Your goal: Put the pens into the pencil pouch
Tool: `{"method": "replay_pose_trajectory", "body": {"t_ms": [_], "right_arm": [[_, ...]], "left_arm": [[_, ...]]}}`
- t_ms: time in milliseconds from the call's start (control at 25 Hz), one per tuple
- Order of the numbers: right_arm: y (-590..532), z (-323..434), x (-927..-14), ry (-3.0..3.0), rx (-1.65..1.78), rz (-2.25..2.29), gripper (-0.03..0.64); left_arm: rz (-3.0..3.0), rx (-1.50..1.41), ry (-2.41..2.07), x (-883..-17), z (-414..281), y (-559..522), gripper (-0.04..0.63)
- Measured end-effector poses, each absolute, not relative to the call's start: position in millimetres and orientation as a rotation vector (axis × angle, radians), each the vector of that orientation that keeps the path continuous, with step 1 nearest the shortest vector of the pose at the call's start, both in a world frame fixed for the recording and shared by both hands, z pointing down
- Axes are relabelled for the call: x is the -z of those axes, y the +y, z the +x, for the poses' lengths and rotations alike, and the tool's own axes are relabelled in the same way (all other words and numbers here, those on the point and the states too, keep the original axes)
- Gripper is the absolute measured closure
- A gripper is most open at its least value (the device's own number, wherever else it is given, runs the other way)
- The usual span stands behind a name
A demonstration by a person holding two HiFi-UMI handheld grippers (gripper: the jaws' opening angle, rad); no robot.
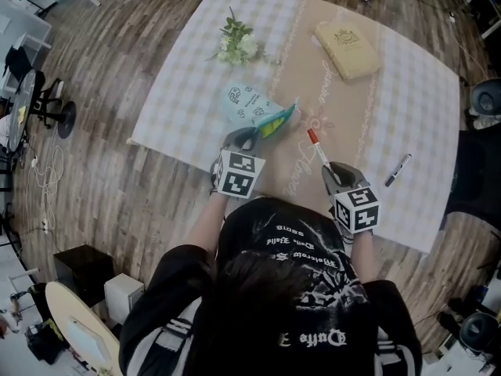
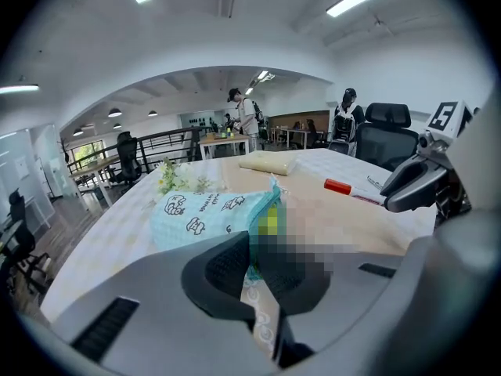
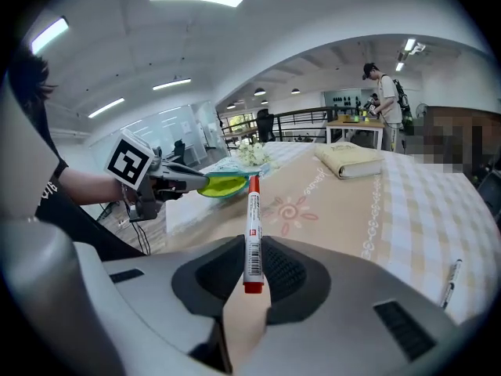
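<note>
A wood floor (image 1: 102, 178) surrounds a surface (image 1: 415, 210) spread with a pale checked cloth (image 1: 188, 77) that has a tan band down its middle. At the far side lie a sprig of white flowers (image 1: 237, 44) and a beige book (image 1: 347, 49). The light-blue pencil pouch (image 1: 252, 104) lies at the near left. The left gripper (image 1: 247, 137) has its fingers (image 2: 223, 276) pinched on the pouch's near edge, by the lime-green lined mouth. The right gripper (image 1: 335, 171) has its fingers (image 3: 213, 276) clamped on a red-capped marker (image 1: 317, 149), which points toward the pouch's mouth, near it but apart. A black pen (image 1: 398, 169) lies on the cloth to the right, well apart from both grippers.
</note>
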State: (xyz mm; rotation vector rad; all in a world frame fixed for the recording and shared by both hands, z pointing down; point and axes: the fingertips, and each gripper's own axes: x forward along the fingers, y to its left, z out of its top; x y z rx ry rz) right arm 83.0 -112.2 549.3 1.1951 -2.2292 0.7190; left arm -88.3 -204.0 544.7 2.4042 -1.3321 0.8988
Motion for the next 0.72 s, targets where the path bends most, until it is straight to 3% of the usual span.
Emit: {"method": "replay_pose_trajectory", "body": {"t_ms": [720], "right_arm": [[-119, 47, -539, -2.140, -0.553, 0.941, 0.538]], "left_arm": [[2.551, -0.864, -1.236, -512, -47, -172, 0.555]]}}
